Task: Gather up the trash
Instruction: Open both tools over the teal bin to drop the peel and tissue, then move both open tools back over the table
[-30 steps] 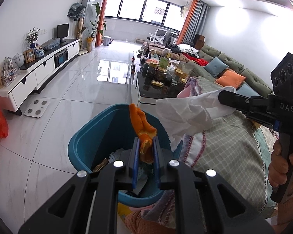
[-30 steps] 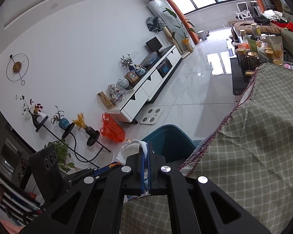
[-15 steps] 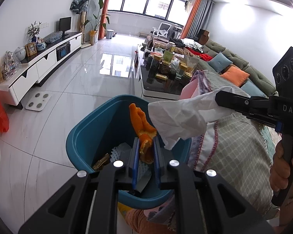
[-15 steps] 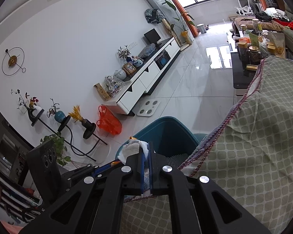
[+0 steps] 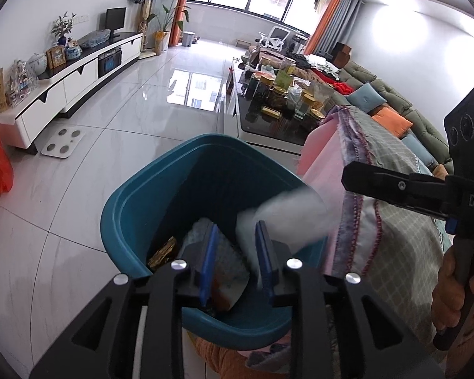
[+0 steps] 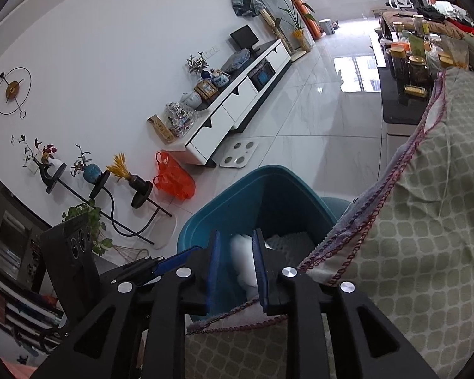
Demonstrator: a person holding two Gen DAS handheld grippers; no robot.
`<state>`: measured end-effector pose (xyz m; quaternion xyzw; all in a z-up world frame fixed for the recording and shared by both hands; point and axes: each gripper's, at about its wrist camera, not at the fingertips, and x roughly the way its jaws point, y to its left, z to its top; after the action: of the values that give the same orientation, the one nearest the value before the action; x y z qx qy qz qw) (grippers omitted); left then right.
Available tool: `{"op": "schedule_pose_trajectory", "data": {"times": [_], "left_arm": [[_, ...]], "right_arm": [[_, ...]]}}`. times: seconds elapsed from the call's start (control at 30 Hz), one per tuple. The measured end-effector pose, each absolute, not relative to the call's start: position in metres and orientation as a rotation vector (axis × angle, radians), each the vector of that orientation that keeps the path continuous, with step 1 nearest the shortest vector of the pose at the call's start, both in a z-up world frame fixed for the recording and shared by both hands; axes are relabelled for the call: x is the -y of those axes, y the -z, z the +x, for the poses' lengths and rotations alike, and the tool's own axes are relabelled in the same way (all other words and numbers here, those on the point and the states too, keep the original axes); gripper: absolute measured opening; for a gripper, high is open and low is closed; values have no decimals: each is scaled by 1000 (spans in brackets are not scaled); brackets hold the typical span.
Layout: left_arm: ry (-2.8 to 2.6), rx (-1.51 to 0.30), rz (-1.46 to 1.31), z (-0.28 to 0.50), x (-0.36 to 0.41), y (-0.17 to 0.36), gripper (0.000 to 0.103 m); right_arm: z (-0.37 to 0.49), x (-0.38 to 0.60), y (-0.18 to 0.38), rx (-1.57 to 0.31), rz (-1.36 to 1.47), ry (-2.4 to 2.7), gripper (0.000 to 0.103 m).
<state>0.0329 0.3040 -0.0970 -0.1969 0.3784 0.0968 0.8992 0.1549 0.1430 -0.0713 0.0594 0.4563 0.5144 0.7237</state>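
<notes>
Both grippers, left and right, sit directly over the teal bin, jaws just parted narrow, gripping nothing. White tissue blurs below, dropping into bin; orange peel not visible.

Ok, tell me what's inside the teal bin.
Inside the teal bin: a falling white tissue, a gold wrapper, pale crumpled packaging. The left gripper hides its bottom.

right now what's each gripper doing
left gripper: open, jaws just opened, holding nothing
right gripper: open, jaws just opened, tissue dropping into bin
</notes>
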Motion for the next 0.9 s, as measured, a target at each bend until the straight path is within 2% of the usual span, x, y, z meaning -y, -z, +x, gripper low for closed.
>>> {"op": "schedule_pose_trajectory", "data": {"times": [0.07, 0.2, 0.4, 0.5, 0.7, 0.9], "left_arm": [[-205, -777, -413, 31, -303, 97, 27], [-216, -754, -401, 27, -300, 91, 27], [-189, -683, -362, 15, -288, 68, 35], [-139, -643, -336, 8, -274, 57, 39], [40, -595, -265, 2, -220, 40, 43], [320, -608, -155, 3, -129, 38, 45]], "right_arm": [[155, -142, 73, -1013, 135, -1139, 26], [155, -135, 71, -1006, 148, -1143, 27], [149, -117, 59, -960, 150, -1151, 27], [144, -97, 49, -914, 150, -1146, 34], [132, -38, 30, -812, 147, -1097, 41], [125, 36, 20, -751, 173, -966, 47]]}}
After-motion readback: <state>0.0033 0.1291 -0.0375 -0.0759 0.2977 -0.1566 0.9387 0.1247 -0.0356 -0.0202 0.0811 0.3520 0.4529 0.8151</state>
